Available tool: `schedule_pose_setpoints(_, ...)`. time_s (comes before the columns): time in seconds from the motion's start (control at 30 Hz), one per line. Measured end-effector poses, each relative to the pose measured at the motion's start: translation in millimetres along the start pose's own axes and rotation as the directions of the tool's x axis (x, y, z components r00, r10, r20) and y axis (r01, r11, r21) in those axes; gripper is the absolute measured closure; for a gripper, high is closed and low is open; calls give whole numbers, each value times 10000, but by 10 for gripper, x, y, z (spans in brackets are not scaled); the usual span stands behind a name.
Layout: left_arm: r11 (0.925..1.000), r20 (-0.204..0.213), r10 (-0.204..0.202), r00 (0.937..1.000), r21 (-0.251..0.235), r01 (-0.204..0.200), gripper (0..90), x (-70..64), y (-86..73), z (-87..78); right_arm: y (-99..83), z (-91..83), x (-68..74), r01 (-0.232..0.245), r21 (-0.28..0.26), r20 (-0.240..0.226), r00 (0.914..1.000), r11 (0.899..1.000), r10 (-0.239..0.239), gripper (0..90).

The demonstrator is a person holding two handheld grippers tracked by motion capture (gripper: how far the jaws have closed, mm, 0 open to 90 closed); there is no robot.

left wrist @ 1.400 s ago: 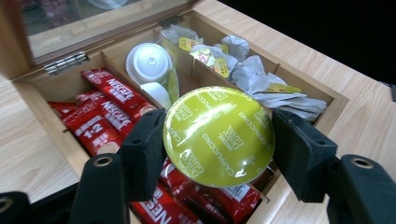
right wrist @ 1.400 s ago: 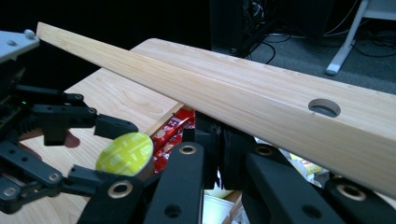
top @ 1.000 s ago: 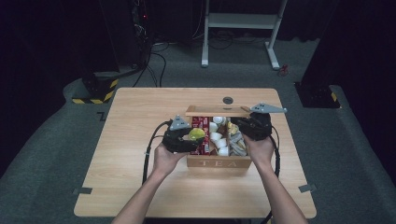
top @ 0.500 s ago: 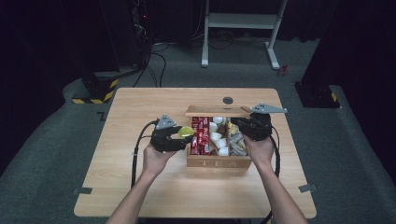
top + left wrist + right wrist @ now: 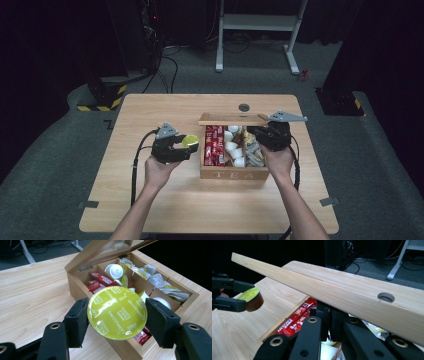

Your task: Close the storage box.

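Left gripper view: my left gripper (image 5: 117, 315) clamps a round, glossy yellow-green foil-topped capsule (image 5: 117, 312) just beside the wooden tea box (image 5: 75, 282). Right gripper (image 5: 329, 315) pinches the smooth pine lid (image 5: 332, 290), propped up.

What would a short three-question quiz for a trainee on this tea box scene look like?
1. True or false: the left gripper grips a green capsule by its sides.
2. Where is the capsule? A inside the tea box; B off the box's left side, above the table; C on the floor.
3. What is printed on the capsule's lid?

Key:
1. True; its jaws press on both sides.
2. B.
3. Cappuccino.

The right gripper is at the box's raised lid; its jaws look closed.
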State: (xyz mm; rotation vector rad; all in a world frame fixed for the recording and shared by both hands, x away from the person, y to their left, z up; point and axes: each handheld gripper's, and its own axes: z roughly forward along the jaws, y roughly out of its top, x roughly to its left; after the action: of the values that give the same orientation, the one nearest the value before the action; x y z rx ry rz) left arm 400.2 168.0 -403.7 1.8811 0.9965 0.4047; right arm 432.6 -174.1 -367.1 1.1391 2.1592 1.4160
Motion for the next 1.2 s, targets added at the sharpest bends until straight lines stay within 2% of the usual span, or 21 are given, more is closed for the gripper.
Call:
schedule_pose_setpoints(0.6, 9985, -408, -522, 9978, -205, 514, 381, 196, -132, -218, 0, 2, -3, -26, 0, -11, 10000, 10000, 26, 879)
schedule_pose_setpoints(0.8, 9989, -617, -455, 9971, -148, 447, 380, 239, -164, -269, -1, 0, -3, -37, 11, -2, 10000, 10000, 37, 879)
schedule_pose_setpoints(1.2, 9969, -897, -777, 9929, -183, 764, 381, 359, -287, -361, 0, -1, -6, -50, 13, -44, 10000, 10000, 50, 878)
